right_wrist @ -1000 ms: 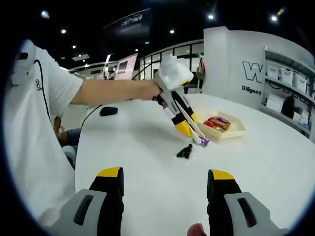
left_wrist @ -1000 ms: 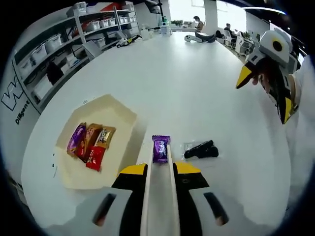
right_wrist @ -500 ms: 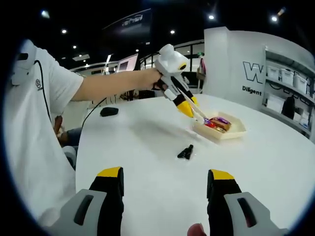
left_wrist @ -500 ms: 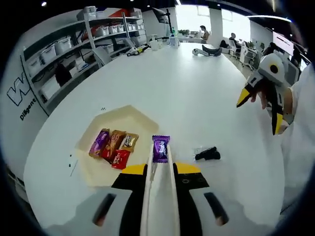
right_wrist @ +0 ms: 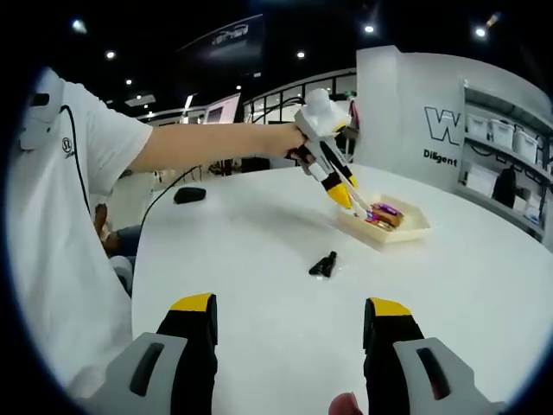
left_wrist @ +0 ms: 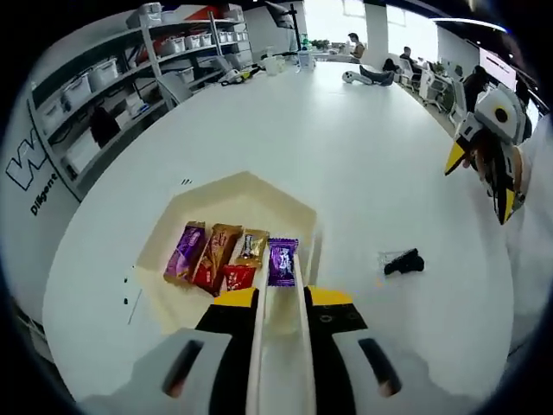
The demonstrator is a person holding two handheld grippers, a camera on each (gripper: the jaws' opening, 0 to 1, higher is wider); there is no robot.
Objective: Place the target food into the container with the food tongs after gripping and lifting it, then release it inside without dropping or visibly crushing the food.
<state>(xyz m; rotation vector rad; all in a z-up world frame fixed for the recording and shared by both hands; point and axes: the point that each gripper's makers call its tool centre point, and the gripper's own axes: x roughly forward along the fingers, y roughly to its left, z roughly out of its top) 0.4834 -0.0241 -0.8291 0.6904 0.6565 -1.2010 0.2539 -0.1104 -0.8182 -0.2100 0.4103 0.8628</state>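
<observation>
My left gripper (left_wrist: 282, 299) is shut on a pair of white food tongs (left_wrist: 281, 346). The tongs' tips pinch a purple wrapped candy (left_wrist: 281, 262). That candy hangs over the right part of the cream hexagonal tray (left_wrist: 242, 194), beside several wrapped candies (left_wrist: 216, 259) lying in it. In the right gripper view, the left gripper (right_wrist: 333, 173) reaches down over the tray (right_wrist: 413, 230). My right gripper (right_wrist: 289, 324) is open with nothing between its jaws, low over the table. It also appears raised at the table's right side (left_wrist: 488, 143).
A small black packet (left_wrist: 403, 262) (right_wrist: 323, 264) lies on the white table right of the tray. A person's arm and white shirt (right_wrist: 60, 216) fill the left. Shelves with bins (left_wrist: 95, 95) stand past the table's left edge. A dark object (right_wrist: 190, 195) lies far back.
The left gripper has carried the purple candy left, from over the bare table beside the black packet to over the tray. The right gripper has stayed in place and open.
</observation>
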